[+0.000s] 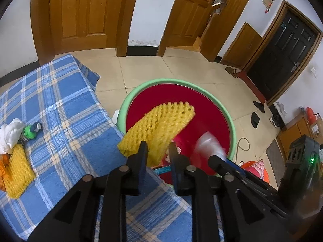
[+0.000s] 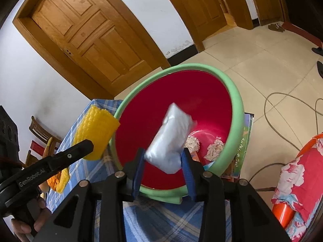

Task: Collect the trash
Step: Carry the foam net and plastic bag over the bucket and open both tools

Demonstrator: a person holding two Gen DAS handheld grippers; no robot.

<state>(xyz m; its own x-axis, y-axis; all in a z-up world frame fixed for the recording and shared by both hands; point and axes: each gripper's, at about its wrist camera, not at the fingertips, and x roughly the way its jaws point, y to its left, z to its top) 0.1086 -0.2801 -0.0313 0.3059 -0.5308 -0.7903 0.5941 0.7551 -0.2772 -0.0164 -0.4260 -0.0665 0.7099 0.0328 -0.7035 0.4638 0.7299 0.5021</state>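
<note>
A red basin with a green rim (image 1: 141,92) (image 2: 238,109) stands beside the blue plaid table. My left gripper (image 1: 158,151) is shut on a yellow foam net (image 1: 161,125) and holds it over the basin; the net also shows in the right wrist view (image 2: 94,133). My right gripper (image 2: 164,161) is shut on a white plastic packet (image 2: 171,141) over the basin; the packet shows blurred in the left wrist view (image 1: 208,145). Crumpled paper scraps (image 2: 214,149) lie in the basin's bottom.
On the blue plaid tablecloth (image 1: 60,109) lie another yellow foam net (image 1: 16,169), white crumpled trash (image 1: 10,135) and a green toy (image 1: 30,131). Books (image 2: 242,147) sit under the basin. A cable (image 2: 282,117) runs over the tiled floor. A red floral stool (image 2: 298,181) stands at right.
</note>
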